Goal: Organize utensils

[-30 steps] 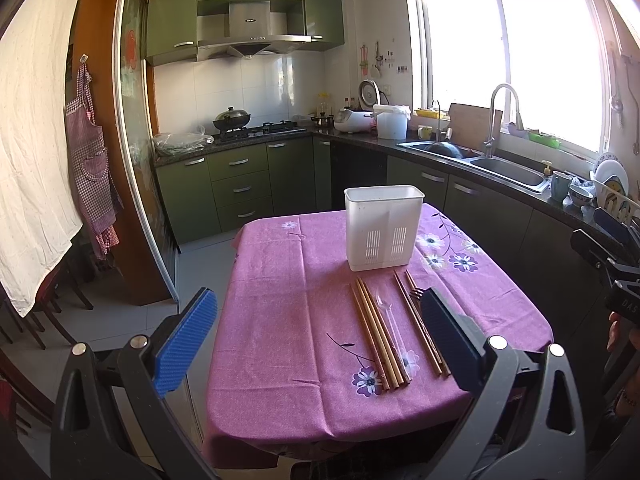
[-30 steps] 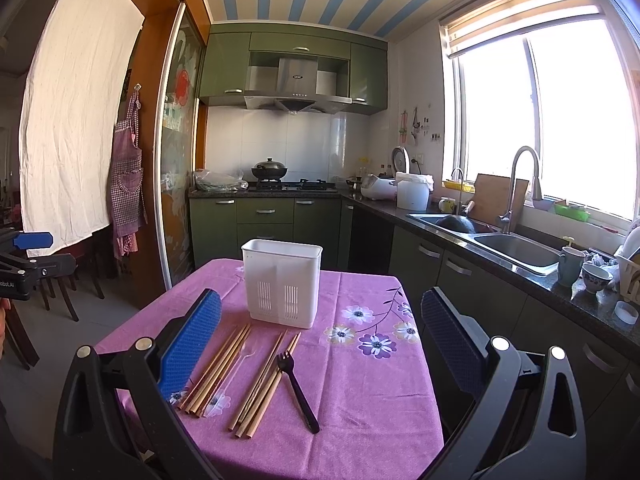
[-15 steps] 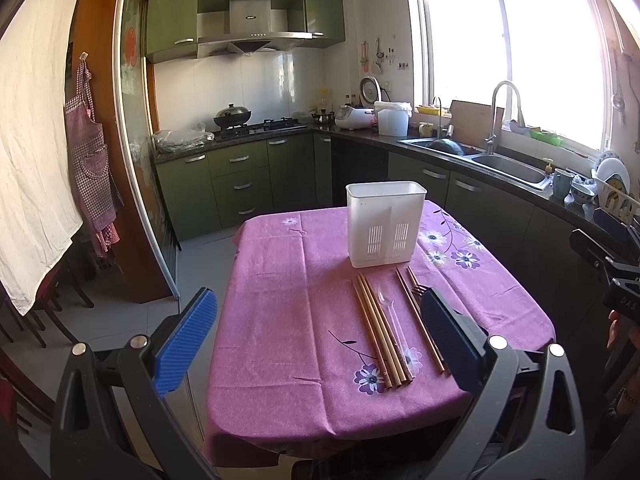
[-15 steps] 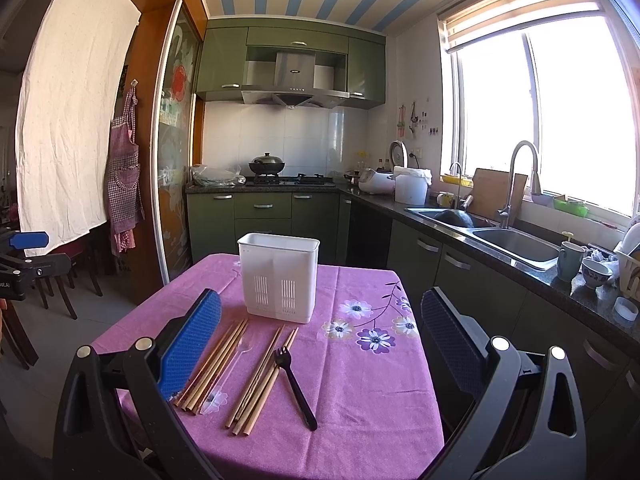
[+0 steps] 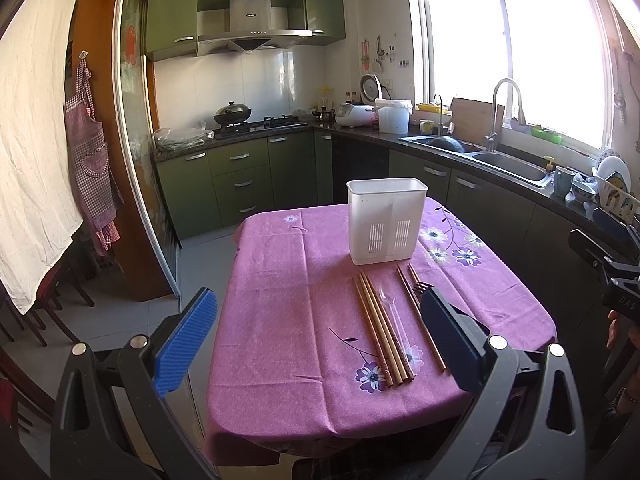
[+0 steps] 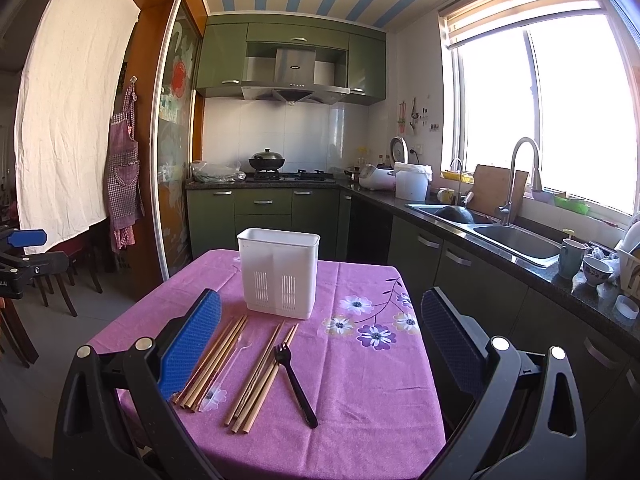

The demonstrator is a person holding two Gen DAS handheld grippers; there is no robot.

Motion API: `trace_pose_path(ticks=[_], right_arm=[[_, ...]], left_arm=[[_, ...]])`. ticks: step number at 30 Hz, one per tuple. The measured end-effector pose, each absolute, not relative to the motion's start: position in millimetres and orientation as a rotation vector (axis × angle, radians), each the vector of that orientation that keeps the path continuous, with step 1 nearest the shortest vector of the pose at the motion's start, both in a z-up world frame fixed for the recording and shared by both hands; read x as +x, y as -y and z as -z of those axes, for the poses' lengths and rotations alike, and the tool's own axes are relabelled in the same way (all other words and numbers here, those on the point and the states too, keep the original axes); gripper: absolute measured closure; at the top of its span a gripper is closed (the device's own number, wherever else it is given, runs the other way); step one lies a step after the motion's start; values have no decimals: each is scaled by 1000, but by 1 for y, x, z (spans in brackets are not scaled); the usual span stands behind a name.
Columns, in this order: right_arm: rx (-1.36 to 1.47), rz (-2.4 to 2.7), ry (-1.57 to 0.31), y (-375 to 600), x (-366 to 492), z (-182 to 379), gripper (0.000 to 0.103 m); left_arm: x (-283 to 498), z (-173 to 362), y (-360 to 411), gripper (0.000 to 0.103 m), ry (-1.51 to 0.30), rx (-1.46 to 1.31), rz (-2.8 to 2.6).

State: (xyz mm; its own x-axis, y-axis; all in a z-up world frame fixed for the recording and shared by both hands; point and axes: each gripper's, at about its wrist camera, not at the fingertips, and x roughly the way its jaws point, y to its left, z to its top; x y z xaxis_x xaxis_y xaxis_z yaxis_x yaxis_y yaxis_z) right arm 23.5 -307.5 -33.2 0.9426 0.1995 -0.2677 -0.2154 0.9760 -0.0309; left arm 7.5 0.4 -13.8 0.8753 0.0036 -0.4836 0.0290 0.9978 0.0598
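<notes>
1. Both the left gripper [image 5: 318, 332] and the right gripper [image 6: 320, 334] hang with jaws wide apart, holding nothing.
2. The chopsticks [image 6: 214, 362], clear spoon [image 6: 230, 368] and black fork [image 6: 294, 386] lie on the purple tablecloth [image 6: 372, 392], just before the white caddy [image 6: 278, 274].
3. They are probably light, stiff and slippery; pinch each mid-shaft.

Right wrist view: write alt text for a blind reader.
An open right gripper hovers over a purple floral tablecloth where wooden chopsticks, a clear plastic spoon and a black fork lie before an upright white utensil holder. Green kitchen cabinets stand behind.
</notes>
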Motion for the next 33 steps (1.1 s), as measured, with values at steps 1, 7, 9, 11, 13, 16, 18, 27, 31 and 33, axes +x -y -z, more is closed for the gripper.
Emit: trace_pose_path(ticks=[1,7,9,11,13,16,18,27,31,33], right_arm=[[-60,-212,-267,307,24,33,4],[-60,-211,-267,307,24,34,4],[-60,-212,-270,307,26,34,4],[-62,-212,-271,307,26,34,4],[-62,-213,-272,308,27,36,4],[-64,-212,-275,307,27,37,4],[-63,-212,-277,307,29,39,4],[-64,-211,-280,307,30,40,4],[-70,-208,-285,306,33,42,4],[-75,-204,-292,307,37,44,4]], left_arm=[[7,14,-1,6,-505,66,14],[9,15,0,6,-510,68,12],[10,15,1,6,-513,69,12],[11,15,2,6,-516,70,12],[10,15,3,6,-517,71,11],[10,15,3,6,-517,70,11],[10,15,3,6,-517,70,11],[13,18,3,6,-523,71,13],[15,19,3,6,-529,70,15],[18,21,4,6,-536,73,18]])
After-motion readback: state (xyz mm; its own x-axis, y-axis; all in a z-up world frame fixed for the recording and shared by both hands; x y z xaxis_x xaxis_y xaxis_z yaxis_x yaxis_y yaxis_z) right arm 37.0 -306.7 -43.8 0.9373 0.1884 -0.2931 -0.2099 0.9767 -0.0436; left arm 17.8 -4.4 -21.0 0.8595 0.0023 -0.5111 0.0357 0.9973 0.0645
